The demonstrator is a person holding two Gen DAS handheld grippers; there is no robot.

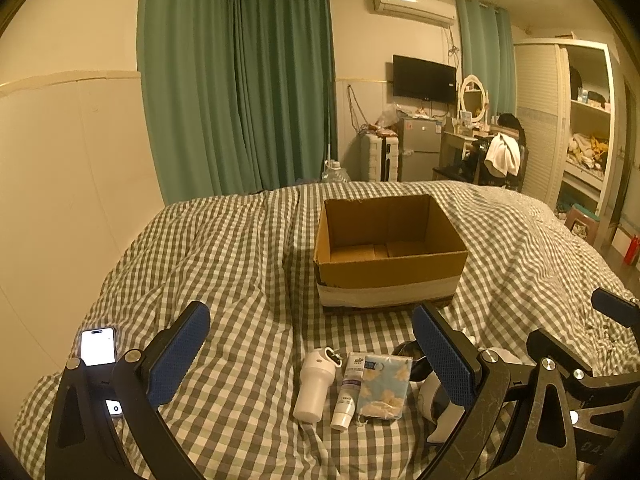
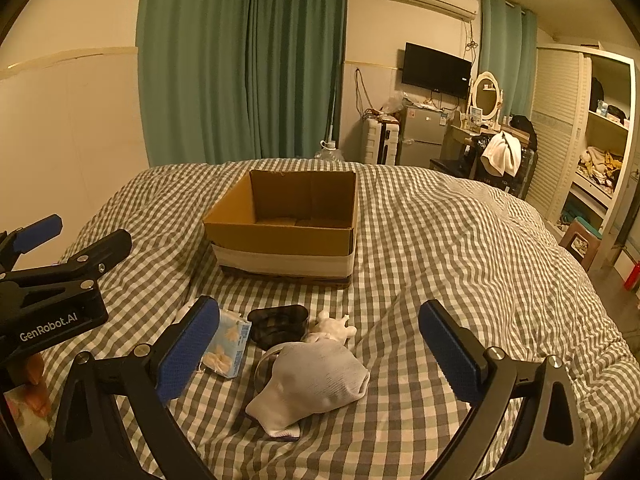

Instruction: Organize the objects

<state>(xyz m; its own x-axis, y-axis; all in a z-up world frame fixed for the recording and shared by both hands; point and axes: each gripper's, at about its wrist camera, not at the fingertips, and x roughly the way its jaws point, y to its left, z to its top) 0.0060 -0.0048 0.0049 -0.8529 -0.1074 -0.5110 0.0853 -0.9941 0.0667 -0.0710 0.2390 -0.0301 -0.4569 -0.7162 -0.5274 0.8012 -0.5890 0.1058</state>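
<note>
You see a dim room in warm yellow light. The light comes from above, with a bright glow at the top right corner of both views. The cardboard box (image 1: 390, 254) drops a soft shadow on the bed (image 1: 224, 280). Edges bend and go black. The phone (image 1: 98, 346) screen glares white.

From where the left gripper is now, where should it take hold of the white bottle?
Grip the white bottle across its plain round body, coming from above. It lies flat on the bedspread, and the tube lies close on its right.
</note>
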